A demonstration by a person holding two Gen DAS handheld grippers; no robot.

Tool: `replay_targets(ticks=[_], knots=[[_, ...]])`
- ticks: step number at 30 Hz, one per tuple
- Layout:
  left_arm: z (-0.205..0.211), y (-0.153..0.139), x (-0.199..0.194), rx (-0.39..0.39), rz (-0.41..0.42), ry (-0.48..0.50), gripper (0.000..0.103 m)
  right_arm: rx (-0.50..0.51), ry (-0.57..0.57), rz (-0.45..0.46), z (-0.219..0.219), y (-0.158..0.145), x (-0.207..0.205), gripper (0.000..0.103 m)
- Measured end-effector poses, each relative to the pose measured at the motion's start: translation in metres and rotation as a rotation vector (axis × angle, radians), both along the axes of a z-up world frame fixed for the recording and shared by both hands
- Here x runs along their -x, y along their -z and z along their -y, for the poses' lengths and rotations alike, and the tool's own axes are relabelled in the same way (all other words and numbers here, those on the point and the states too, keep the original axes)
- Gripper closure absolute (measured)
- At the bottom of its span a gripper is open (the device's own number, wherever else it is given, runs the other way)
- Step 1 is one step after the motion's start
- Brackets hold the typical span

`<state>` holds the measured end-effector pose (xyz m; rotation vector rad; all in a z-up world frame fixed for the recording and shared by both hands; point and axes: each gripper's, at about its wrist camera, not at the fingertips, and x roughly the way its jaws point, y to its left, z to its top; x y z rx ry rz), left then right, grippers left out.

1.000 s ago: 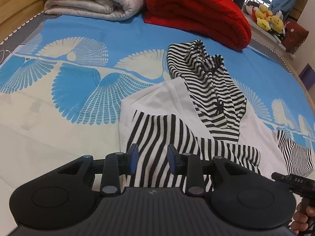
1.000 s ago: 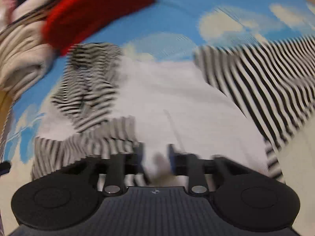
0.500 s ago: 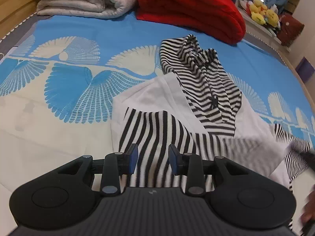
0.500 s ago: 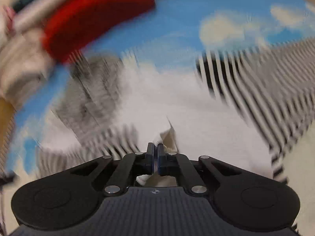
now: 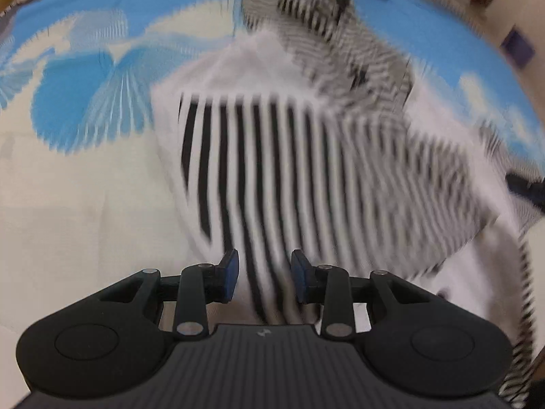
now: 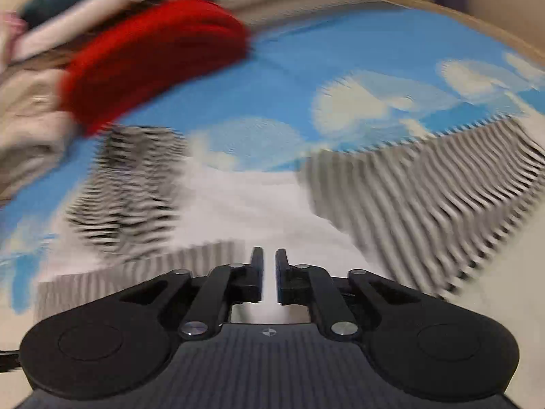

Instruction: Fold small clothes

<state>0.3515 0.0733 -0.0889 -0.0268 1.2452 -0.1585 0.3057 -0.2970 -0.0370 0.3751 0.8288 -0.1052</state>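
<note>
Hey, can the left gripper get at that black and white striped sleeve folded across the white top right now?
Probably yes. The left gripper has its jaws apart right over the black-and-white striped sleeve, and nothing lies between them and the cloth. The picture is blurred, so contact is unclear.

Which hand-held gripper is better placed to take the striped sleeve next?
Probably the left hand-held gripper: its open jaws straddle the striped sleeve. The right hand-held gripper, jaws just reopened narrowly, sits over plain white cloth.
</note>
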Motion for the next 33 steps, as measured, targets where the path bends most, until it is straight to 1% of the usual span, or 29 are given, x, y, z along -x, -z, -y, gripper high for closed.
replay_targets(ticks=[1, 2, 3, 4, 5, 6, 7, 8, 9, 10, 11, 12, 13, 14, 15, 16, 18, 19, 20, 22, 23, 26, 28, 30, 33], knots=[[0.002, 0.008, 0.002, -0.037, -0.023, 0.022, 0.066, -0.051, -0.036, -0.019, 0.000, 0.005, -0.003, 0.084], [0.004, 0.013, 0.004, -0.078, -0.030, 0.045, 0.066, -0.092, -0.051, -0.080, 0.001, 0.016, -0.007, 0.083], [0.005, 0.013, 0.005, -0.098, -0.024, 0.057, 0.066, -0.092, -0.044, -0.146, 0.002, 0.026, -0.009, 0.083], [0.006, 0.009, 0.006, -0.100, -0.013, 0.058, 0.066, -0.054, -0.023, -0.251, 0.003, 0.041, -0.011, 0.083], [0.007, 0.003, 0.006, -0.088, 0.006, 0.051, 0.066, -0.032, 0.015, -0.302, 0.007, 0.049, -0.010, 0.083], [0.008, -0.004, 0.006, -0.067, 0.033, 0.045, 0.066, -0.045, 0.059, -0.302, 0.011, 0.051, -0.009, 0.083], [0.010, -0.009, 0.006, -0.041, 0.057, 0.043, 0.064, -0.076, 0.080, -0.277, 0.016, 0.047, -0.007, 0.083], [0.011, -0.010, 0.006, -0.017, 0.067, 0.041, 0.054, -0.076, 0.068, -0.240, 0.016, 0.042, -0.007, 0.082], [0.014, -0.007, 0.005, -0.010, 0.052, 0.042, 0.049, -0.058, 0.049, -0.200, 0.013, 0.039, -0.008, 0.079], [0.018, 0.001, 0.005, -0.027, 0.011, 0.046, 0.047, -0.040, 0.028, -0.184, 0.014, 0.037, -0.008, 0.077], [0.022, 0.012, 0.004, -0.062, -0.034, 0.057, 0.047, -0.028, 0.018, -0.213, 0.015, 0.042, -0.008, 0.075], [0.028, 0.014, 0.005, -0.096, -0.032, 0.068, 0.047, -0.028, 0.031, -0.256, 0.017, 0.048, -0.008, 0.075], [0.033, 0.009, 0.005, -0.120, -0.010, 0.079, 0.047, -0.038, 0.074, -0.285, 0.023, 0.054, -0.007, 0.075], [0.038, 0.001, 0.005, -0.127, 0.026, 0.087, 0.047, -0.069, 0.118, -0.281, 0.031, 0.052, -0.003, 0.075], [0.042, -0.011, 0.007, -0.126, 0.077, 0.095, 0.047, -0.086, 0.131, -0.262, 0.038, 0.043, -0.001, 0.075], [0.046, -0.023, 0.008, -0.124, 0.126, 0.098, 0.047, -0.087, 0.129, -0.230, 0.042, 0.033, 0.000, 0.075], [0.055, -0.043, 0.009, -0.105, 0.206, 0.088, 0.044, -0.049, 0.134, -0.126, 0.055, 0.008, 0.007, 0.075], [0.059, -0.051, 0.010, -0.095, 0.229, 0.084, 0.041, -0.035, 0.138, -0.089, 0.063, -0.001, 0.009, 0.075], [0.064, -0.056, 0.009, -0.087, 0.242, 0.082, 0.041, -0.025, 0.143, -0.049, 0.074, -0.011, 0.013, 0.074], [0.075, -0.064, 0.011, -0.070, 0.268, 0.084, 0.041, -0.005, 0.175, -0.007, 0.102, -0.022, 0.015, 0.074], [0.081, -0.066, 0.012, -0.065, 0.276, 0.086, 0.041, 0.000, 0.198, -0.002, 0.118, -0.023, 0.017, 0.074], [0.092, -0.069, 0.012, -0.056, 0.283, 0.094, 0.041, -0.005, 0.291, -0.011, 0.171, -0.019, 0.027, 0.074], [0.098, -0.070, 0.012, -0.054, 0.282, 0.102, 0.041, -0.016, 0.369, -0.027, 0.203, -0.011, 0.034, 0.074], [0.097, -0.068, 0.011, -0.057, 0.280, 0.100, 0.041, -0.055, 0.444, -0.050, 0.240, 0.000, 0.041, 0.073], [0.091, -0.065, 0.008, -0.057, 0.276, 0.079, 0.040, -0.116, 0.518, -0.077, 0.272, 0.024, 0.045, 0.069]])
